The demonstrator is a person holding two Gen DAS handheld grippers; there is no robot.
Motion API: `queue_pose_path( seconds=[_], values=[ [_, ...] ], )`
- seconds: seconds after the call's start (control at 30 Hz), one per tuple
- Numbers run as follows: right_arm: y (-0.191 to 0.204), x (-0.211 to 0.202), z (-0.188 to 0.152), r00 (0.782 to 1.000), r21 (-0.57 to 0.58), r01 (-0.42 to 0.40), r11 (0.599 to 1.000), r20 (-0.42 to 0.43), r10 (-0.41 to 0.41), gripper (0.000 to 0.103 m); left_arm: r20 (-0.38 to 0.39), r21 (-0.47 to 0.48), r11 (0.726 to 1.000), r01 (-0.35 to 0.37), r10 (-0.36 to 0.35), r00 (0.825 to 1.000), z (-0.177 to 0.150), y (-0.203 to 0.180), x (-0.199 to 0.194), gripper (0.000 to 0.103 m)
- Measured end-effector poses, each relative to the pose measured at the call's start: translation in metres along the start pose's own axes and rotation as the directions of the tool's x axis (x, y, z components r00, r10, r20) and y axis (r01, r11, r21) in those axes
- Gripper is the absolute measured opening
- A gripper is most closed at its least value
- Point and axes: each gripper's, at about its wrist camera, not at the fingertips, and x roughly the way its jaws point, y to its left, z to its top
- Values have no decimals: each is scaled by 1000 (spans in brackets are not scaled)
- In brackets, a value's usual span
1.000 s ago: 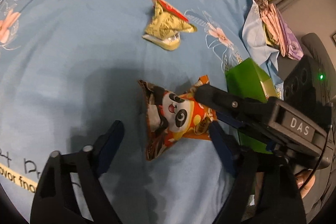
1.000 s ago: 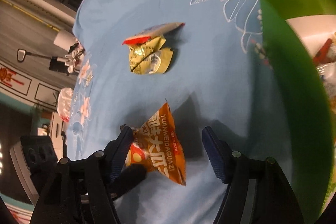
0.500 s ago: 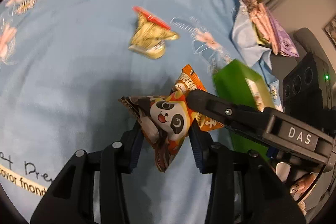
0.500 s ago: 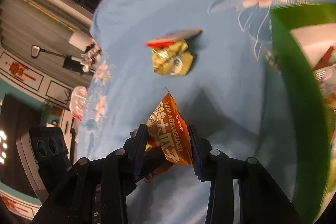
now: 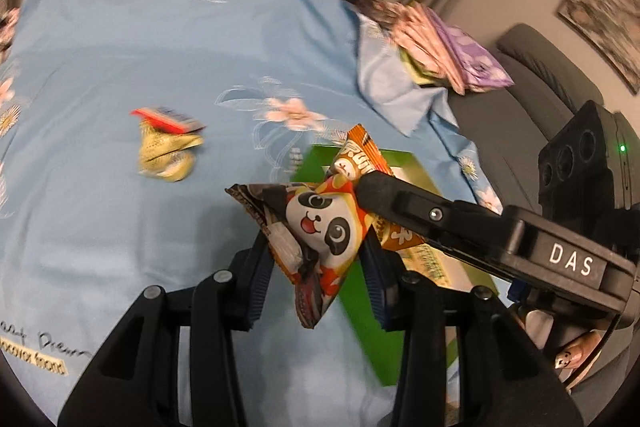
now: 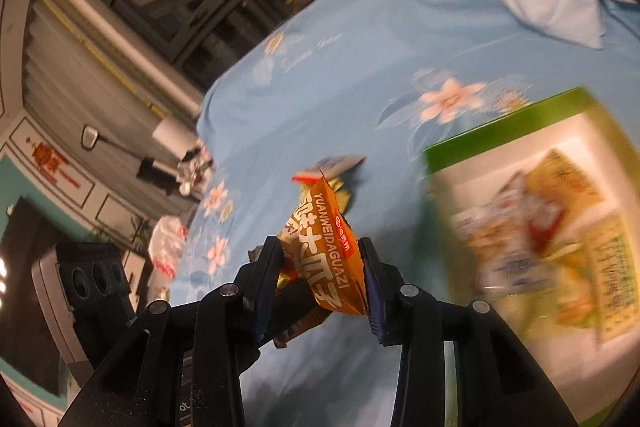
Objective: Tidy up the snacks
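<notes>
My left gripper (image 5: 316,267) is shut on a panda-print snack packet (image 5: 320,235) and holds it above the blue sheet. In the right wrist view my right gripper (image 6: 320,279) is shut on an orange snack packet (image 6: 324,251), also lifted. The two packets hang close together, and the right gripper's finger (image 5: 420,207) crosses the left wrist view with the orange packet (image 5: 360,155) at its tip. An open green box (image 6: 500,131) holding several snacks stands at the right; the box (image 5: 360,311) lies partly under both packets. A yellow-green packet (image 5: 166,151) with a red top lies on the sheet.
The blue flowered sheet (image 5: 120,47) covers the whole surface. A stack of folded cloths (image 5: 440,43) sits at its far right corner, next to a grey sofa (image 5: 540,87). A person's fingertip (image 5: 572,355) shows on the right gripper's handle.
Both grippers closed on their packets and lifted them off the sheet. The views tilted up, and the green box's inside came into sight on the right.
</notes>
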Motion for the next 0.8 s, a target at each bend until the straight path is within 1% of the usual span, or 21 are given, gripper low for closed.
queue_pose_path(
  seconds=[0.1,0.3,0.4,0.47,0.57,0.7,0.8],
  values=[
    [-21,-14,5,999,37,14,999,32,-16,41,-22,38,999,15,-15,1000,4,-20,18,41],
    [-60,-32,9,997,137,42,990,54,-50,41,-94,89,995,49,-41,995,5,-47,52,41],
    [-78,-36,10,996,187,54,981,63,-67,41,-131,100,993,65,-51,990,8,-57,66,41],
    [-91,-37,11,994,221,71,973,65,-87,41,-161,112,991,68,-50,986,7,-63,80,41],
    [-113,-34,9,992,295,105,950,35,-120,41,-206,131,989,66,-38,978,3,-70,102,42],
    [-128,-37,8,986,338,141,930,33,-161,41,-232,121,989,82,-52,971,2,-75,117,42],
    [-132,-38,7,977,363,189,913,27,-213,41,-246,133,989,69,-34,969,-3,-78,121,44]
  ],
)
